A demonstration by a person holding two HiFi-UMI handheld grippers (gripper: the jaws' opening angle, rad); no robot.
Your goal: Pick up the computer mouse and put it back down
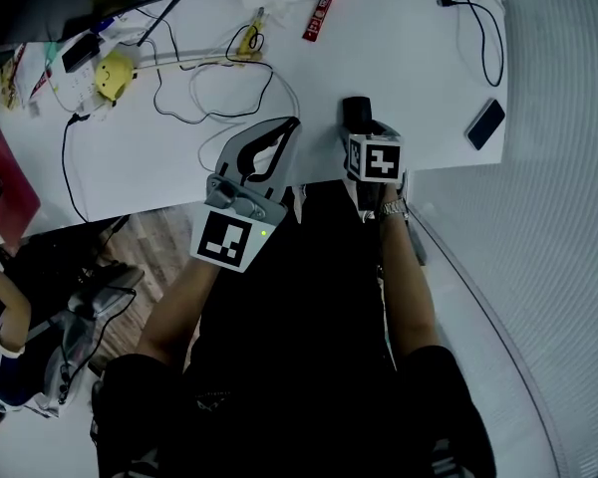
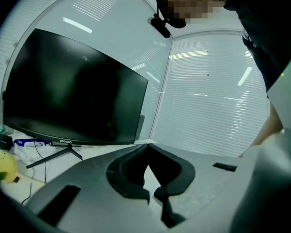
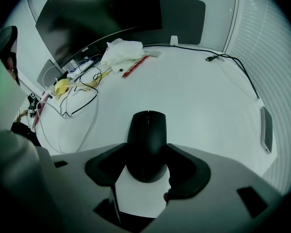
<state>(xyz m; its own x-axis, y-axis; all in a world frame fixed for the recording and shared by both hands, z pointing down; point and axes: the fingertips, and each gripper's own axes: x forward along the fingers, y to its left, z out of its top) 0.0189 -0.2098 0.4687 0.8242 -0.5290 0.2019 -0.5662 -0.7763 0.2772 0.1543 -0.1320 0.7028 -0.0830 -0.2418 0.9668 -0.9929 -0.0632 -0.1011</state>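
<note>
Half the task at most looks done: the right gripper (image 3: 145, 155) has its jaws clamped on the black computer mouse (image 3: 146, 130) low over the white table (image 3: 199, 96), setting down remains, and the left gripper (image 2: 153, 192) has its jaws closed on nothing.

Black computer mouse (image 3: 146, 144), matte — gripped in right claw (image 3: 146, 165)

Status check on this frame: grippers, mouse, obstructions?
Left gripper shut, empty. Right gripper shut on computer mouse. Black cable and phone well clear.
</note>
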